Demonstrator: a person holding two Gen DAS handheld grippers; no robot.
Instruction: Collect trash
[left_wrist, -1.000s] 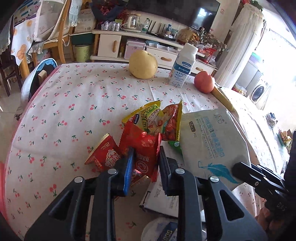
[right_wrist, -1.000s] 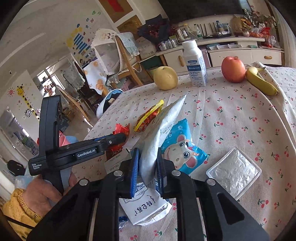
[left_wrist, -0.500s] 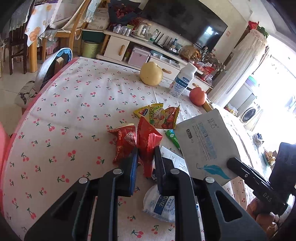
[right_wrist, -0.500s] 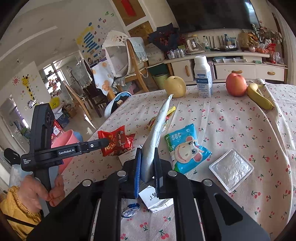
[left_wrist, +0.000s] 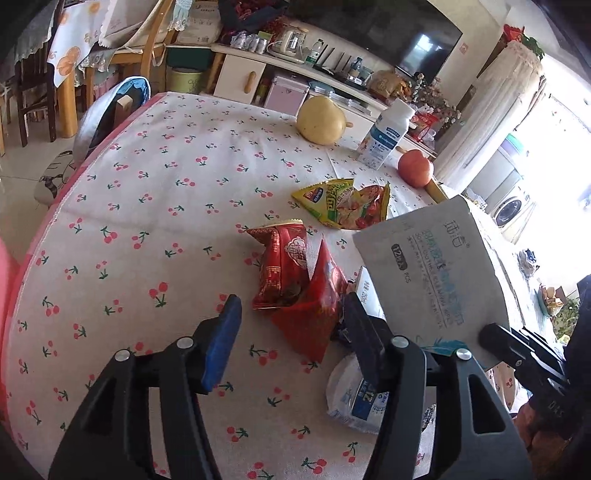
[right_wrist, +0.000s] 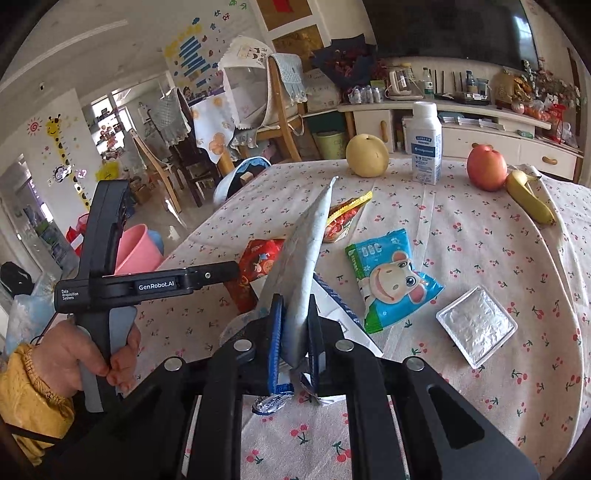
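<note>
On a cherry-print tablecloth (left_wrist: 155, 206), in a lived-in room with a TV cabinet (right_wrist: 476, 125) and wooden chairs behind, the litter lies spread out. The left gripper (left_wrist: 291, 332) stands open, its jaws well apart, with the red snack wrappers (left_wrist: 299, 284) just ahead, between the fingertips and touching neither. They are crumpled and glossy, one torn open at the top. Beyond them lies a yellow noodle packet (left_wrist: 343, 203). The right gripper (right_wrist: 295, 332) is clamped on a flat grey-white pouch (right_wrist: 303, 258), held upright on edge, printed in blue. Right of its jaws lie a blue cartoon wipes pack (right_wrist: 391, 277) and a clear plastic tray (right_wrist: 476, 325). Far behind stand a pear (right_wrist: 366, 160), milk bottle (right_wrist: 426, 144), apple (right_wrist: 486, 166) and banana (right_wrist: 530, 197).
</note>
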